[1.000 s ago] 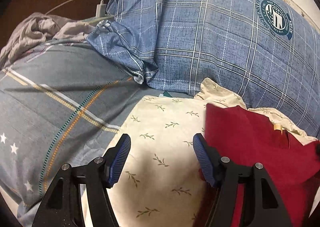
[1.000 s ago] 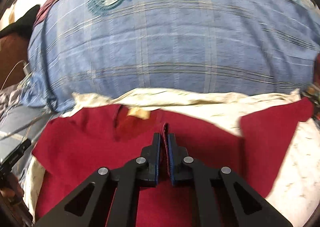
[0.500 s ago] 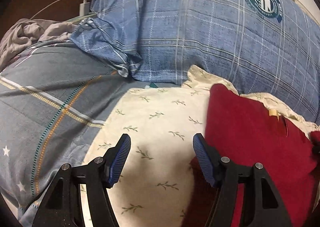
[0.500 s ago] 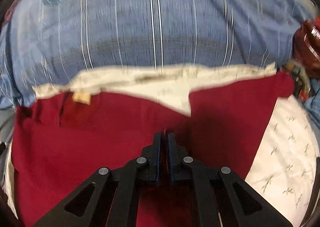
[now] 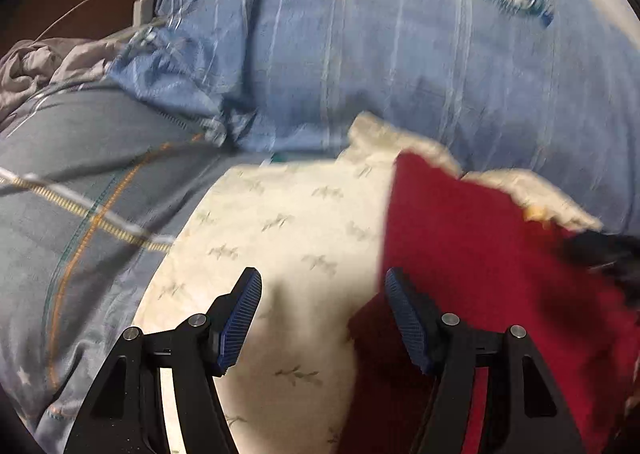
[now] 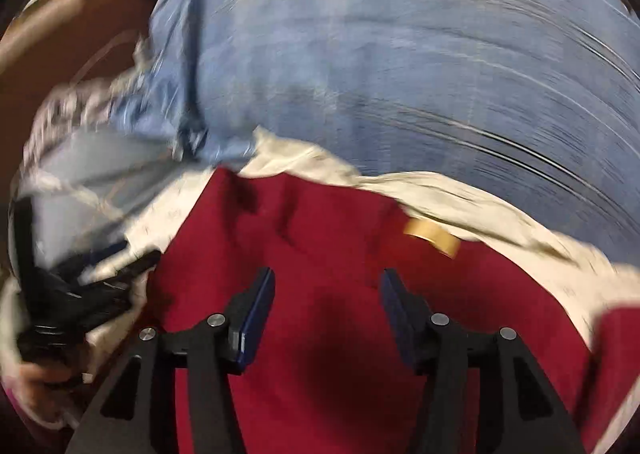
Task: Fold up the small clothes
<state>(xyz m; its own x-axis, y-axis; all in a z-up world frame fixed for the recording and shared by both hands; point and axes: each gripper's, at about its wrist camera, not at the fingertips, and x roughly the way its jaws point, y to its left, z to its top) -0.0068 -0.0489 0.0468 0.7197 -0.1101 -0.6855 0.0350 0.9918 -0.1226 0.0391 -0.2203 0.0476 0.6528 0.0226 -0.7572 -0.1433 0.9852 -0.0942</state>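
A dark red garment (image 5: 480, 254) lies flat on a cream cloth with a leaf print (image 5: 280, 238). Its straight left edge runs down toward my left gripper's right finger. My left gripper (image 5: 322, 286) stands open above the cream cloth, with nothing between its blue pads. In the right wrist view the red garment (image 6: 328, 326) fills the lower middle, with a tan neck label (image 6: 432, 236) at its top. My right gripper (image 6: 326, 288) hovers over the red fabric; its jaws are opening and nothing is pinched between them. The left gripper shows as a dark blur (image 6: 80, 294).
A big blue plaid pillow (image 5: 400, 54) lies behind the clothes. A grey striped bedcover (image 5: 80, 194) spreads to the left. Crumpled grey cloth (image 5: 36, 62) and a white charger cable (image 5: 136, 2) lie at the far left edge, near brown floor.
My right gripper let go of the red fabric, opened its jaws and swung left with a roll. The left gripper drifted slightly, and the red garment's edge now lies flatter.
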